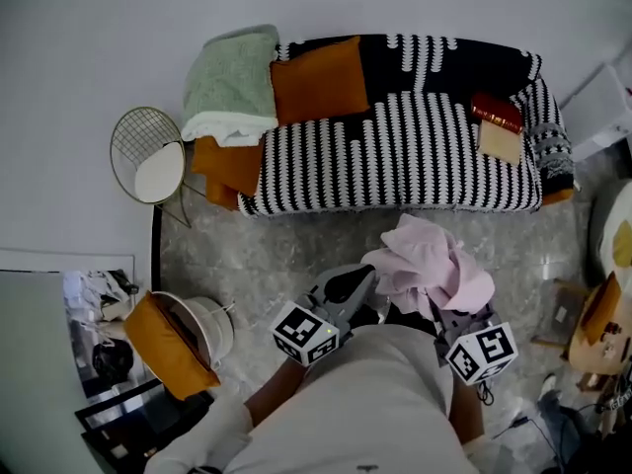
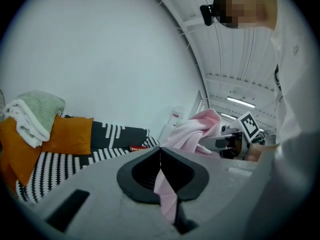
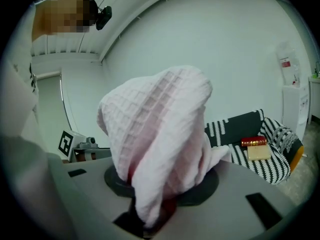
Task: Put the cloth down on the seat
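Now both grippers point(image 2: 161, 174) point(image 3: 150, 209) pinch the cloth point(image 1: 432, 260)

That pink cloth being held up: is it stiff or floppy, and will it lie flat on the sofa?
Probably floppy: the pink cloth slumps in folds over the right gripper. Likely light, since the left gripper carries it by a pinched edge. It may land crumpled on the sofa.

The cloth point(image 1: 430, 263) is pale pink with a waffle weave. It is bunched into a loose, crumpled bundle and held up off the floor on the near side, slightly right of the middle. The seat point(image 1: 415, 156), a sofa under a black-and-white striped cover, stands beyond it on the far side, not touching the cloth.
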`<state>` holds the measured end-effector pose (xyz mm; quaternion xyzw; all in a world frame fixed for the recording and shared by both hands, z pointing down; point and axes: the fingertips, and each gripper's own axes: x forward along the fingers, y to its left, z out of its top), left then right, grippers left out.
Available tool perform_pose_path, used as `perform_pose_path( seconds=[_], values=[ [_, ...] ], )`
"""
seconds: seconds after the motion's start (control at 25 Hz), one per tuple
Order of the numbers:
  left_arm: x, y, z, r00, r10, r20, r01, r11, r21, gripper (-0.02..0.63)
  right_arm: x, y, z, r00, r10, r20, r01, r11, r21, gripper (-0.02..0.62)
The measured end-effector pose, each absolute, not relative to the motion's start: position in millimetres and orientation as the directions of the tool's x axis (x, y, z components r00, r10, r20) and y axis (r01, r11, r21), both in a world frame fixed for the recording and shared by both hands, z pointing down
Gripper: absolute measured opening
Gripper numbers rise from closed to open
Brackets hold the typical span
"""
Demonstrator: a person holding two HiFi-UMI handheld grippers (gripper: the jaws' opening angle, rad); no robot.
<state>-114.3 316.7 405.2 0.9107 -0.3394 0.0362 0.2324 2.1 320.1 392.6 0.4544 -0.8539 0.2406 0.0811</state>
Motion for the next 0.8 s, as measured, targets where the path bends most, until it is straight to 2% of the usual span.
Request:
perform_pose_path(
  seconds=[0.48,0.8],
  values=[
    [-47,208,385,0.719,-0.659,0.223,-0.688,-0.628,0.364,0.012,58,207,383,-0.65,-0.686,0.326,-0.758,0.559,-0.337,0.156],
    [5,168,384,0.669,-0.706,0.232,-0.733,-0.576,0.363,0.012,92,164,383,-0.731,-0.609,0.307,-0.683,0.649,-0.336,0.156]
  ],
)
